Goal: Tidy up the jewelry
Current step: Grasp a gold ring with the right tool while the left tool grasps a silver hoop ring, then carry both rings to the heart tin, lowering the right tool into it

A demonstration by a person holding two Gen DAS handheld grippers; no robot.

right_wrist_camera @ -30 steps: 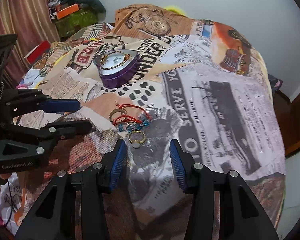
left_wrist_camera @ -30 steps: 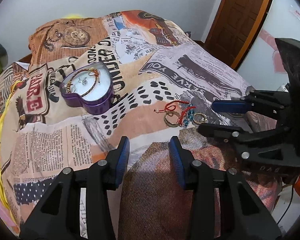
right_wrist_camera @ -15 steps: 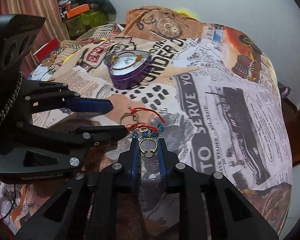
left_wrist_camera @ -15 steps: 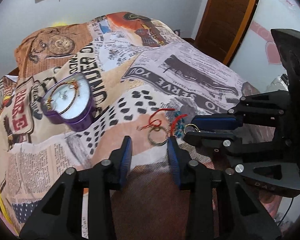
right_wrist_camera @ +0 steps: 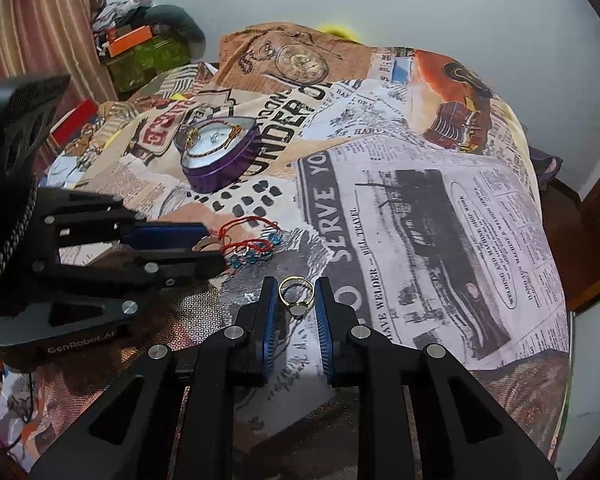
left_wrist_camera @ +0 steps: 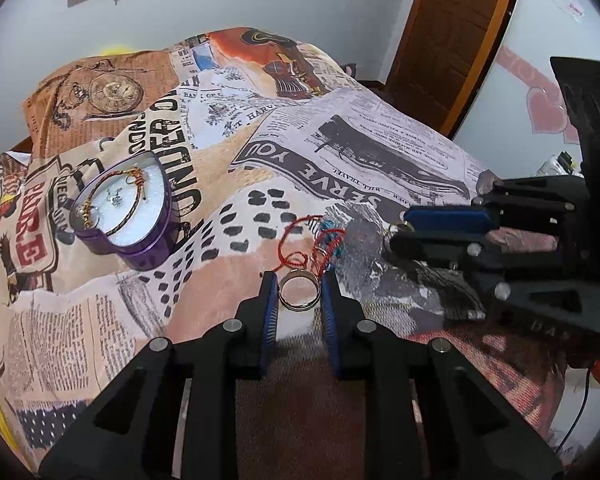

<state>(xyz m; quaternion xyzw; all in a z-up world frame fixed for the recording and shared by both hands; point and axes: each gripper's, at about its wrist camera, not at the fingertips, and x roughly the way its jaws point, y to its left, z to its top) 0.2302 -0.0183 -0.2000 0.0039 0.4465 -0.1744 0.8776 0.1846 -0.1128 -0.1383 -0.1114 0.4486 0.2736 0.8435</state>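
Pinching each ring lightly, I had the left gripper [left_wrist_camera: 299, 294] clamped on the silver ring [left_wrist_camera: 299, 295] and the right gripper [right_wrist_camera: 296, 298] on the gold ring [right_wrist_camera: 296, 297], judging slow lifts safest.

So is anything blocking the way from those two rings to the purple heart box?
Nothing visible does. The left claw grips the plain ring, the right claw the gold ring. Only bare bedspread lies toward the open purple heart box; the red string bracelets sit off to the side.
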